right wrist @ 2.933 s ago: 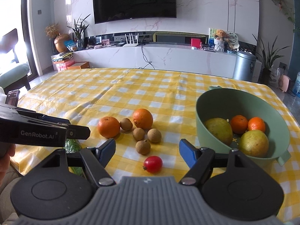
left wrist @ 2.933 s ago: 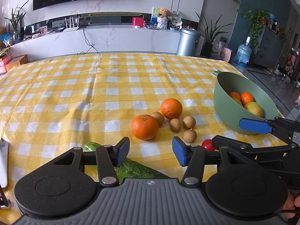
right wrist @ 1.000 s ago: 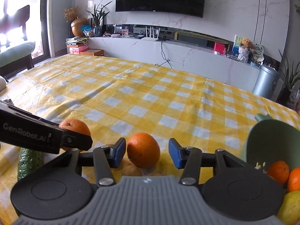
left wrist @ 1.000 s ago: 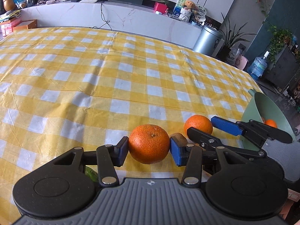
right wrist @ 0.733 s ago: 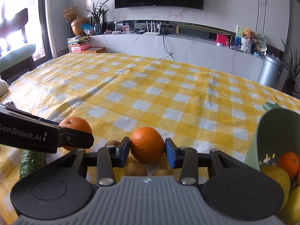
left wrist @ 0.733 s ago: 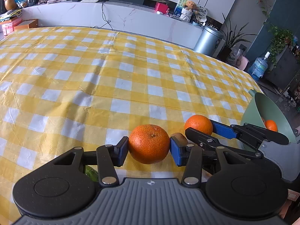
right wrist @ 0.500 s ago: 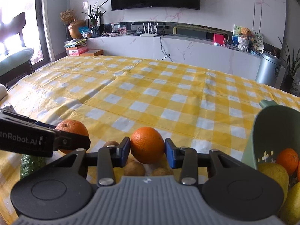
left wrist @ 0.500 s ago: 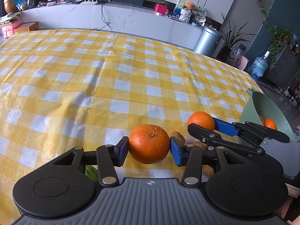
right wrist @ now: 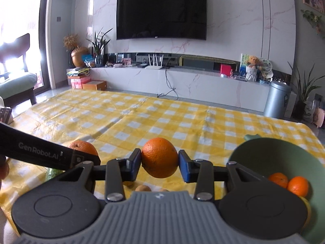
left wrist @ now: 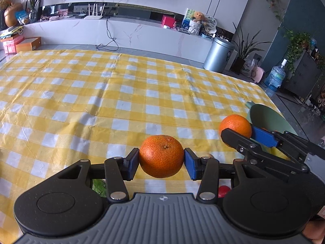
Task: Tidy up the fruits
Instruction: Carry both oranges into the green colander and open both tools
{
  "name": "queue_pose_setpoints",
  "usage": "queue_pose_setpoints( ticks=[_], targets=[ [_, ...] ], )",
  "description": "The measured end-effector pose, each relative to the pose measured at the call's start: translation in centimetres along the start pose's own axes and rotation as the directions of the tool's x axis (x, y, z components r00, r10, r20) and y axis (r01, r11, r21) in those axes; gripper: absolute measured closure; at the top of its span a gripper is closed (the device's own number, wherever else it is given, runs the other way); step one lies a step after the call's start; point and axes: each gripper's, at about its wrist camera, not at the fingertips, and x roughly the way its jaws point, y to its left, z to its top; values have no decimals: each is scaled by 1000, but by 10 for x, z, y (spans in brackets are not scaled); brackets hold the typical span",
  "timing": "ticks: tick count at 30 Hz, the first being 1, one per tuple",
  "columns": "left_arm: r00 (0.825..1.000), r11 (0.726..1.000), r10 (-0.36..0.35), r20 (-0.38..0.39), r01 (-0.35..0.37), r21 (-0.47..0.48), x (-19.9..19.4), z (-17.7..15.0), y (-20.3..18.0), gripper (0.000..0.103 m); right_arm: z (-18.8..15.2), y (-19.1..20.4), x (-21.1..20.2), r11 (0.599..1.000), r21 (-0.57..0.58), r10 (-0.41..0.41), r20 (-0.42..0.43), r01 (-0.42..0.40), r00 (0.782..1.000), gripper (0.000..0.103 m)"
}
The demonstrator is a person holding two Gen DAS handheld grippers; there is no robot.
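My left gripper (left wrist: 161, 163) is shut on a rough-skinned orange (left wrist: 161, 156) and holds it above the yellow checked tablecloth (left wrist: 121, 101). My right gripper (right wrist: 159, 163) is shut on a smoother orange (right wrist: 159, 157), also lifted. In the left wrist view the right gripper (left wrist: 239, 134) with its orange (left wrist: 234, 125) shows at the right, beside the green bowl (left wrist: 268, 116). In the right wrist view the left gripper's arm crosses at the left with its orange (right wrist: 82, 146) behind it. The green bowl (right wrist: 270, 154) at the right holds oranges (right wrist: 297, 186) and yellow fruit.
Small brown fruits (right wrist: 143, 188) lie on the cloth under the right gripper. A red tomato (left wrist: 223, 191) and a green cucumber (left wrist: 99, 188) show partly behind the left gripper. A TV cabinet, a metal bin (left wrist: 218, 55) and plants stand beyond the table.
Both grippers, each shut on its orange, have lifted off the cloth and tilted up. The right gripper with its orange has risen toward the bowl.
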Motion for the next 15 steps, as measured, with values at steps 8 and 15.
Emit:
queue_pose_setpoints(
  ticks=[8, 15],
  targets=[
    [999, 998, -32, 27, 31, 46, -17, 2, -29, 50, -3, -13, -48, 998, 50, -45, 38, 43, 998, 66],
    [994, 990, -104, 35, 101, 99, -24, 2, -66, 50, -9, -45, -84, 984, 140, -111, 25, 107, 993, 66]
  ],
)
